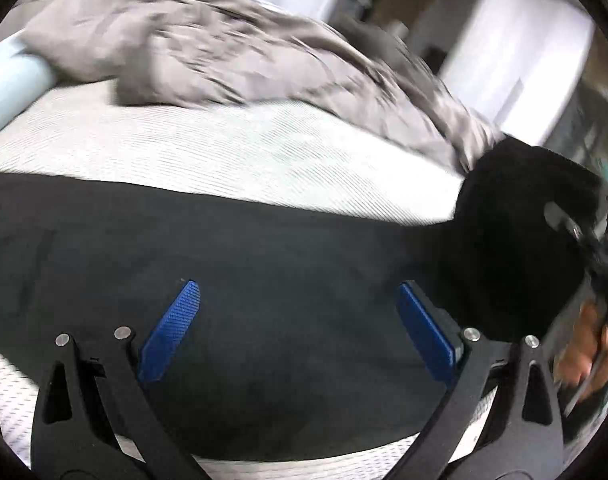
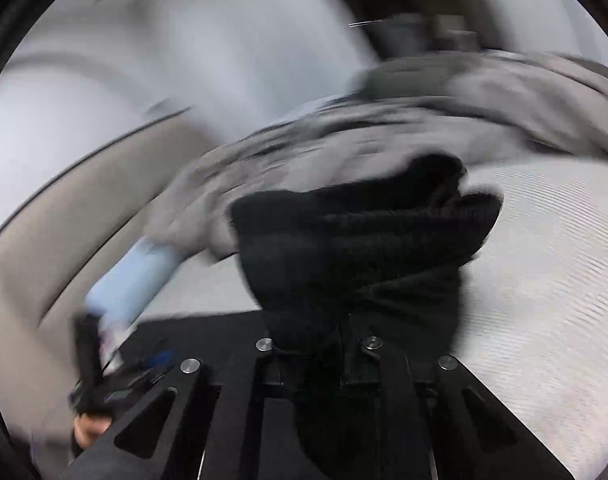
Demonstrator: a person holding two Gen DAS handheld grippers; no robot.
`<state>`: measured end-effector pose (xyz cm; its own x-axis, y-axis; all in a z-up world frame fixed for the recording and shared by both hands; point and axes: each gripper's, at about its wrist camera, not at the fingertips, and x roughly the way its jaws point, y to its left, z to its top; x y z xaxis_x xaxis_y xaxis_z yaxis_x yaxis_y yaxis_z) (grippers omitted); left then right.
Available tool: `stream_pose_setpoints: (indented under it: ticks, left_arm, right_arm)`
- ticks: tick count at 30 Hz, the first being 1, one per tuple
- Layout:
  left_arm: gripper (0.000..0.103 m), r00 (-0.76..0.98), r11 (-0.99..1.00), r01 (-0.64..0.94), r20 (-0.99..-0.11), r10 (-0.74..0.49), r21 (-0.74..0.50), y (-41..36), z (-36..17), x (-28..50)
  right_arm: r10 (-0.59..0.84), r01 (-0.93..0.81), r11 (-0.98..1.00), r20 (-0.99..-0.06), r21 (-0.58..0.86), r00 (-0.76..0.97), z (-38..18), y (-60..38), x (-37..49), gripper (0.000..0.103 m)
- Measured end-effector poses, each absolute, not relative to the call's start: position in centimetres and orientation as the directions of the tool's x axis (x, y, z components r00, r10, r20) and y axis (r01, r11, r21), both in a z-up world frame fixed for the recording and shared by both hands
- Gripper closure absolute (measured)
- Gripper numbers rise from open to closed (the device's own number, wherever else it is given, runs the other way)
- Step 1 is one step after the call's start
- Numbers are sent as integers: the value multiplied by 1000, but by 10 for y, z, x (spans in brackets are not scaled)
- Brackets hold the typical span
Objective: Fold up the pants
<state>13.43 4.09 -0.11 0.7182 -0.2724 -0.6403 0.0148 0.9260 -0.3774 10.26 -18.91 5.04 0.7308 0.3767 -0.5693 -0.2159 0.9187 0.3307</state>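
On the white ribbed mattress (image 1: 231, 152) lay the black pants (image 1: 243, 280), spread flat across the near part of the bed, with 1 end gathered into a dark bunch (image 1: 516, 240) lifted at the right of the left wrist view. The left gripper (image 1: 299, 320) hovered over the flat cloth with its 2 blue pads (image 1: 171, 328) standing wide apart and nothing between them. The right gripper (image 2: 318, 344) had its jaws drawn together, clamped on the bunched black fabric (image 2: 360, 240), which rose in ribbed folds just ahead of its fingers and hid the tips. Behind the pants a rumpled grey blanket (image 1: 191, 44) sprawled across the far side of the mattress, and a pale blue roll (image 1: 11, 76) lay against its left edge. In the right wrist view the same blanket (image 2: 384, 128) and blue roll (image 2: 135, 280) showed, heavily blurred. A hand (image 1: 588, 352) gripped the right tool's handle at the edge of the left wrist view, also blurred.
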Motion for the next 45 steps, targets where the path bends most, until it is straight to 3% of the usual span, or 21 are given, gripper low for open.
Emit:
stream_pose_setpoints:
  ticks: [2, 4, 5, 11, 15, 19, 21, 25, 30, 35, 36, 38, 40, 45]
  left_arm:
    - [5, 747, 923, -75, -635, -200, -378, 83, -3, 123]
    - [5, 748, 920, -174, -654, -108, -350, 115, -11, 113]
    - [6, 741, 919, -207, -668, -77, -335, 125, -15, 109]
    - [5, 707, 945, -199, -706, -44, -259, 145, -36, 90]
    - [5, 669, 976, -72, -736, -107, -207, 107, -42, 96]
    - [5, 620, 999, 28, -784, 16, 42, 48, -49, 86]
    - [5, 598, 995, 41, -800, 49, 91, 40, -57, 85]
    - [6, 609, 1000, 19, -793, -27, -19, 48, -50, 84]
    - [6, 668, 946, 2, -704, -243, -324, 69, -28, 100]
    - [32, 576, 894, 76, -713, -401, -442, 56, -33, 157]
    - [34, 553, 880, 74, -715, -428, -469, 55, -38, 169]
    - [49, 517, 851, 28, -722, -461, -524, 57, -53, 190]
    - [55, 473, 819, -11, -725, -501, -573, 59, -65, 204]
    - [74, 474, 844, -41, -755, -454, -534, 55, -70, 228]
  right_arm:
    - [555, -404, 832, -552, 381, 622, 45, -127, 116, 86]
    - [684, -526, 722, -575, 449, 448, 26, -75, 130, 43]
    - [698, -559, 696, -607, 451, 380, 13, -54, 135, 38]
    - [633, -562, 723, -712, 403, 304, -27, -66, 124, 37]
    - [367, -449, 877, -843, 172, 393, -50, -108, 118, 37]
    - [148, -417, 909, -917, -22, 371, -83, -143, 84, 32]
    - [146, -416, 909, -913, -29, 382, -83, -161, 72, 30]
    - [175, -429, 903, -900, -14, 399, -75, -185, 52, 26]
    - [326, -391, 908, -840, 151, 434, -62, -207, 55, 25]
    - [364, -361, 908, -823, 211, 435, -61, -209, 69, 25]
    - [369, -366, 906, -824, 214, 431, -62, -209, 70, 25]
    - [372, -376, 901, -827, 214, 421, -64, -201, 71, 25]
    - [369, -379, 901, -832, 211, 414, -66, -198, 69, 25]
    - [379, -378, 898, -828, 223, 414, -63, -202, 65, 25]
